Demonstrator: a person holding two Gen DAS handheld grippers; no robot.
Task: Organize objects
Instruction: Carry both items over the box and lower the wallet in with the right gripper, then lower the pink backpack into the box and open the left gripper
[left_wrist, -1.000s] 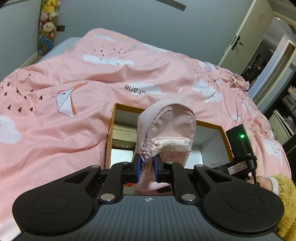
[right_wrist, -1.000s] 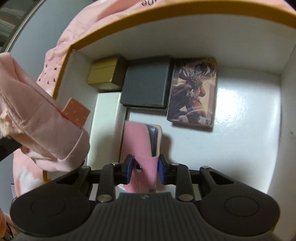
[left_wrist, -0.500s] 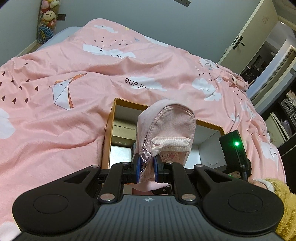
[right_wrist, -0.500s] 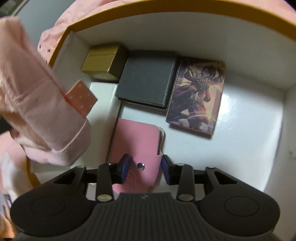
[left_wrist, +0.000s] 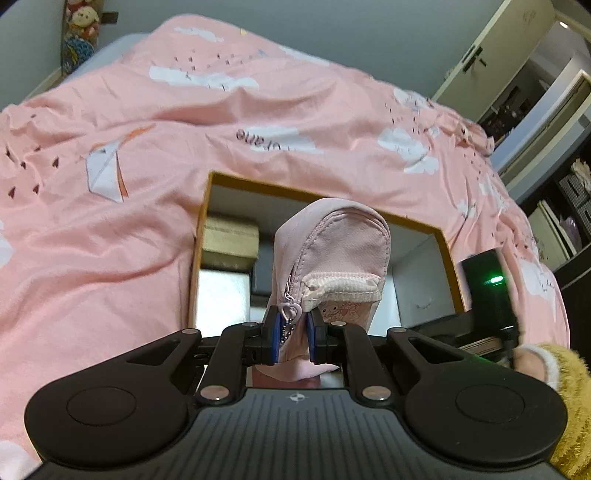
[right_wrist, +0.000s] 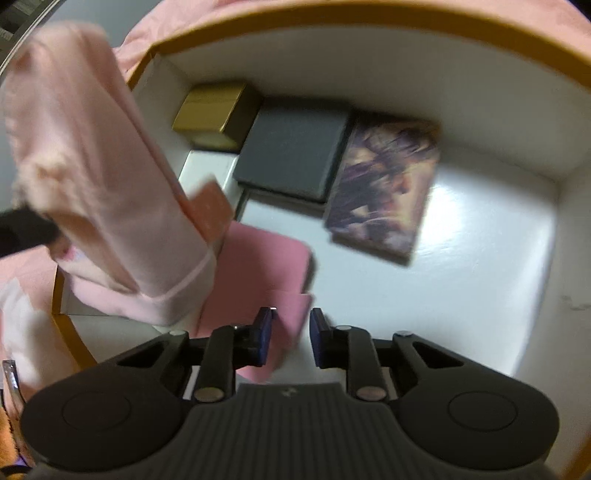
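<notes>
My left gripper (left_wrist: 290, 334) is shut on a pale pink zip pouch (left_wrist: 332, 251) and holds it upright over the near edge of an open box with a mustard rim (left_wrist: 280, 190). The pouch also shows at the left of the right wrist view (right_wrist: 107, 184). My right gripper (right_wrist: 290, 332) is inside the box, jaws apart, with a flat pink wallet (right_wrist: 266, 266) lying on the white floor between and ahead of them. Whether the pads still touch its flap is blurred.
In the box lie a gold box (right_wrist: 214, 110), a dark grey case (right_wrist: 295, 155), an illustrated card box (right_wrist: 388, 192) and a white box (left_wrist: 221, 295). The box sits on a pink bedspread (left_wrist: 110, 221). The right gripper's body with a green light (left_wrist: 487, 288) is at the right.
My right gripper has opened and let the pink wallet down flat on the box floor, then drawn back a little. My left gripper has kept the pouch over the box.
</notes>
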